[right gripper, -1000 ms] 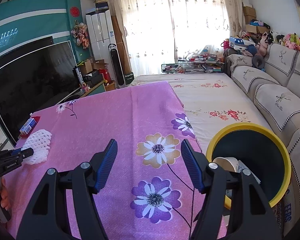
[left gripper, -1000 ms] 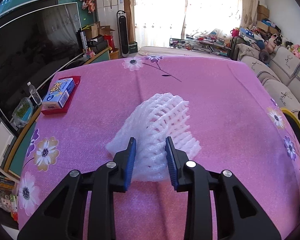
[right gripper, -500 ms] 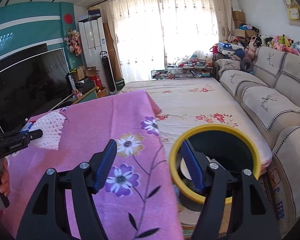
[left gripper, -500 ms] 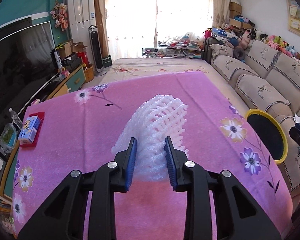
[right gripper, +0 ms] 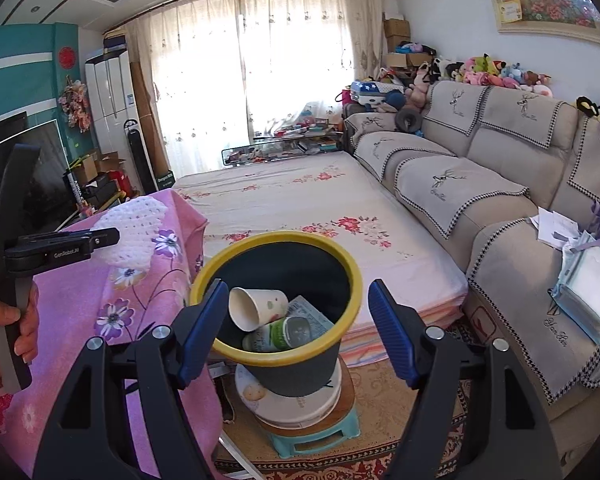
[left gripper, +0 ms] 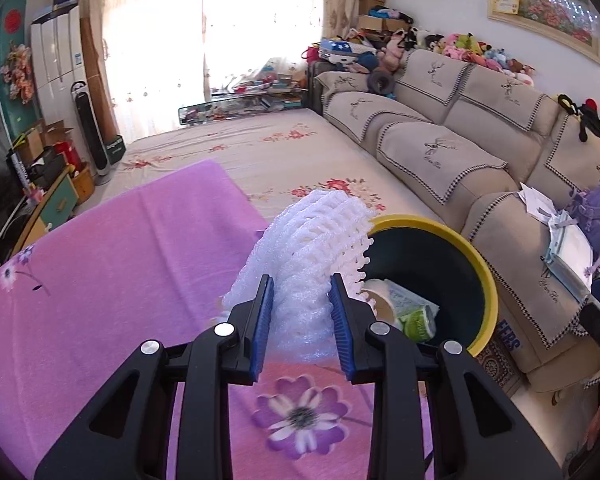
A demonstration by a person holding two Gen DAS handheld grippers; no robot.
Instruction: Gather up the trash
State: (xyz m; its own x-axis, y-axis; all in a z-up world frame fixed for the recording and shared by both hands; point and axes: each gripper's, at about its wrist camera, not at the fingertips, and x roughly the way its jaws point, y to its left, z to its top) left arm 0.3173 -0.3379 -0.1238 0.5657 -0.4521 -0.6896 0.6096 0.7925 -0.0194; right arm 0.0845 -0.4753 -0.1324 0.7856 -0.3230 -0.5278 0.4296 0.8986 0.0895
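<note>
While foam net (left gripper: pixel 315 248) clamped, bin (left gripper: pixel 475 256) now near.

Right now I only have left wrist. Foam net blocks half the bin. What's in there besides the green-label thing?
Observer: Right wrist view shows a white paper cup lying on its side in the yellow-rimmed bin, next to the green-label container.
Operator: What's the bin standing on?
Observer: A white round container on a small teal stool.
Operator: Right gripper carrying anything?
Observer: No. The right gripper is empty, jaws opening, bin seen between them.
Operator: Is the net over the bin yet?
Observer: Not by that view: the foam net in the left gripper shows over the pink cloth.
</note>
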